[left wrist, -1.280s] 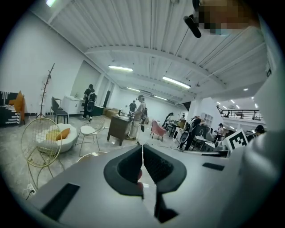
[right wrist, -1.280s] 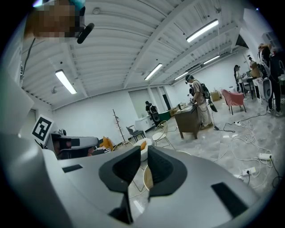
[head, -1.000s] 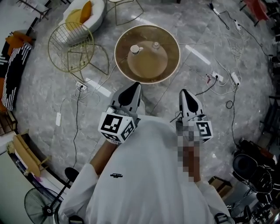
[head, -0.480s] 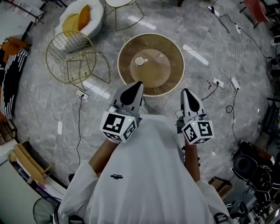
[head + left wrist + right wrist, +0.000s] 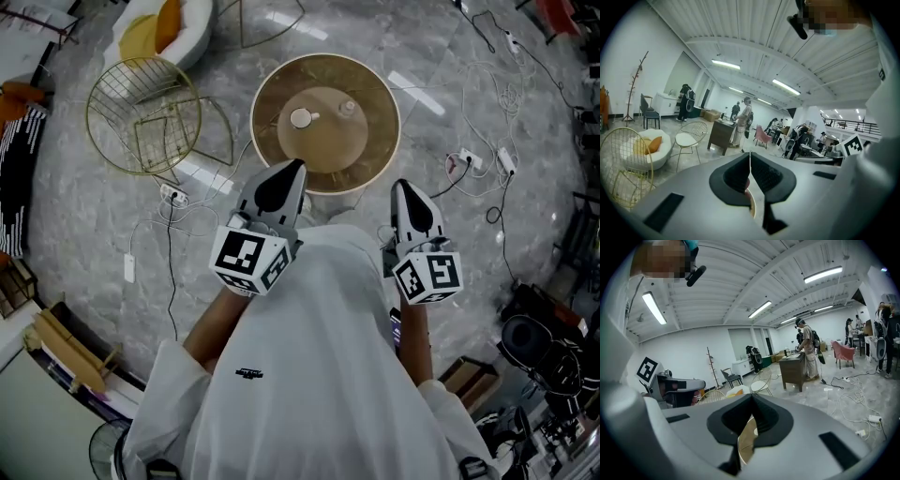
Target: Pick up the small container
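A round brown table (image 5: 370, 159) stands on the marble floor just beyond both grippers. On its raised middle sit a small white container (image 5: 300, 118) and, to its right, a smaller pale item (image 5: 347, 108). My left gripper (image 5: 292, 167) is shut with nothing in it, its tip at the table's near rim, short of the container. My right gripper (image 5: 404, 186) is also shut and holds nothing, off the table's near right edge. In the left gripper view the left gripper (image 5: 749, 154) shows its pads meeting. In the right gripper view a slice of the table (image 5: 746, 439) shows below the right gripper (image 5: 753, 400).
A gold wire chair (image 5: 141, 112) stands left of the table, with a white cushioned seat (image 5: 155, 28) behind it. Power strips and cables (image 5: 469, 164) trail over the floor at right. A dark wooden desk (image 5: 794, 369) and several people stand far off.
The person has stepped toward the table, so both grippers now sit closer to its near rim. Both stay shut.
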Motion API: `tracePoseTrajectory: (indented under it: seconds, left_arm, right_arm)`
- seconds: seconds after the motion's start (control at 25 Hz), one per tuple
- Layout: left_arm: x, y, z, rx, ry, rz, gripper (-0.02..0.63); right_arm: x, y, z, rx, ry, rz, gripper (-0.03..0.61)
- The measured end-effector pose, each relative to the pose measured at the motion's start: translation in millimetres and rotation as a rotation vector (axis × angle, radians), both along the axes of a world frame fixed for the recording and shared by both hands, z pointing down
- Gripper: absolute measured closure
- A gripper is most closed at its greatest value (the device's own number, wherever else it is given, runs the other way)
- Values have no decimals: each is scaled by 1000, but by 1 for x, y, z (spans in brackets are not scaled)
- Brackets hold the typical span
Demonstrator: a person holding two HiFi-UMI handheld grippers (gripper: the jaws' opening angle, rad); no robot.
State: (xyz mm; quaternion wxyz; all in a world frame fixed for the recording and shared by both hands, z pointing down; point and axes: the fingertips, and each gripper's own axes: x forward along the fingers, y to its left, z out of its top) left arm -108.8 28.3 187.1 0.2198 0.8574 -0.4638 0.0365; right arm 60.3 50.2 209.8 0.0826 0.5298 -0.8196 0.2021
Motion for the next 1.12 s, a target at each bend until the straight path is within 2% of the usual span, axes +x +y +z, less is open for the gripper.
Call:
tracePoseTrajectory:
  seconds: [0.28,0.6,1.12]
  left_arm:
    - [13,-4,2,-11,-8,28,589]
    - [21,-18,5,-37,-12,0,589]
    - [47,-67,55,-142,-82,-21,589]
  right_arm:
    - [7,-7,2,-7,21,0,572]
    - [15,-25,6,-21,14,-14,572]
    - [30,-82,63,-80,33,-116,572]
